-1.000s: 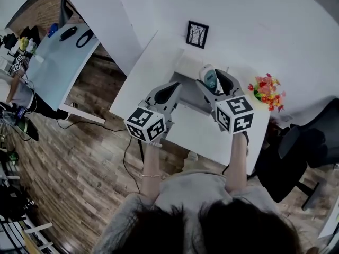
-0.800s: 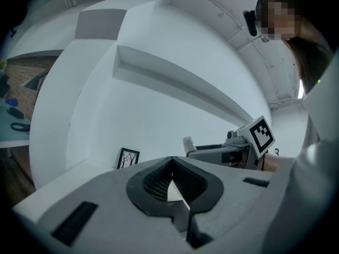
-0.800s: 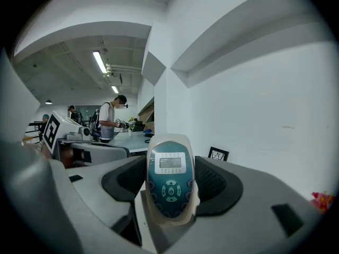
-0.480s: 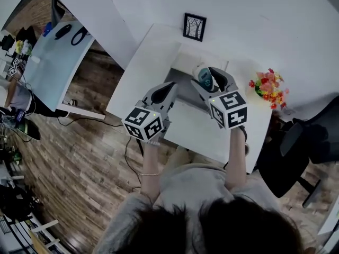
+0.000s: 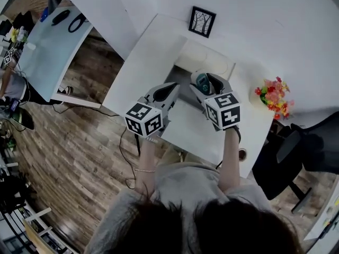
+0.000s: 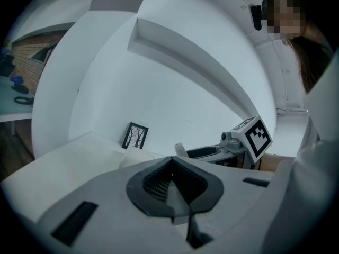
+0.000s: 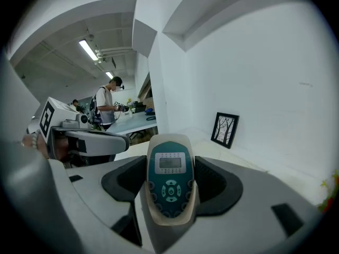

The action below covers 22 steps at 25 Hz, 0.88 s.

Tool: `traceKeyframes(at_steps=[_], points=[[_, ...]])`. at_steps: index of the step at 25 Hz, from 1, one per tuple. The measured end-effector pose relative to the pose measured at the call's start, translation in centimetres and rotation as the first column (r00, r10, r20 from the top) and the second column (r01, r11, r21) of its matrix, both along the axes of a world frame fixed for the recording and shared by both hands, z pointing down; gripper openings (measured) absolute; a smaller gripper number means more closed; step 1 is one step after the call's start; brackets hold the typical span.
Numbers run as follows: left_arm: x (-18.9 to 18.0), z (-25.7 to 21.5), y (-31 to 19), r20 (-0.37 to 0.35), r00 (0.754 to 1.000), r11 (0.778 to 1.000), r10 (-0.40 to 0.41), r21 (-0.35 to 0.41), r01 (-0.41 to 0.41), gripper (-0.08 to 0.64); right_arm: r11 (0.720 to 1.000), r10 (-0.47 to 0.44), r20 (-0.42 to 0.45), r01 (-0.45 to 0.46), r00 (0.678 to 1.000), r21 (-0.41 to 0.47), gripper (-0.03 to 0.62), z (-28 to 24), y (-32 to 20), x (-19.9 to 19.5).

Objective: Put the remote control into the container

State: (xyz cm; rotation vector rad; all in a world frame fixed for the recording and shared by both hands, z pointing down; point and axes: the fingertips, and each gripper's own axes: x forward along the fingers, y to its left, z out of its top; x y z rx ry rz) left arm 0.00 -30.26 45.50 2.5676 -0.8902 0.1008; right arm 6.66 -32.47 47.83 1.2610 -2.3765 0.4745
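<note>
A white remote control [image 7: 169,181] with a teal face and a small screen is held in my right gripper [image 7: 170,194], which is shut on it. In the head view the remote [image 5: 203,80] hangs over the white table [image 5: 143,62], at the near edge of a low white container [image 5: 212,61]. My left gripper [image 5: 170,88] hovers just left of it, shut with nothing between its pads [image 6: 172,187]. The left gripper view shows the container [image 6: 132,155] side on, and the right gripper [image 6: 233,147] beside it.
A small black picture frame [image 5: 202,21] leans on the wall behind the container. A bunch of flowers [image 5: 274,98] stands at the table's right end, with a dark chair [image 5: 304,150] beyond. Another table [image 5: 53,41] is at upper left, and a person [image 7: 107,107] stands there.
My right gripper has carried the remote a little left and back from the picture frame. The left gripper has barely shifted.
</note>
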Motion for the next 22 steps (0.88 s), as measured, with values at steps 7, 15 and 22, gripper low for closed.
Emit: traceKeyframes(at_steps=[7,15,22], points=[[-0.9,1.9,-0.5,-0.044,0.999,0.997,-0.023,-0.069,0.020,0.003,0.993,-0.053,-0.052,0.047,0.997,-0.106,0.282,3.8,-0.8,-1.5],[-1.2,3.8,-0.6,-0.039,0.999,0.992,-0.022,-0.124,0.017,0.003,0.975,-0.081,-0.080,0.062,0.993,-0.214,0.282,7.4,-1.2,-2.4],[-0.5,5.1,-0.4,-0.033,0.999,0.987,-0.006,-0.159,0.000,0.003,0.954,-0.107,-0.101,0.074,0.989,-0.290,0.282,10.2,-1.3,-2.8]])
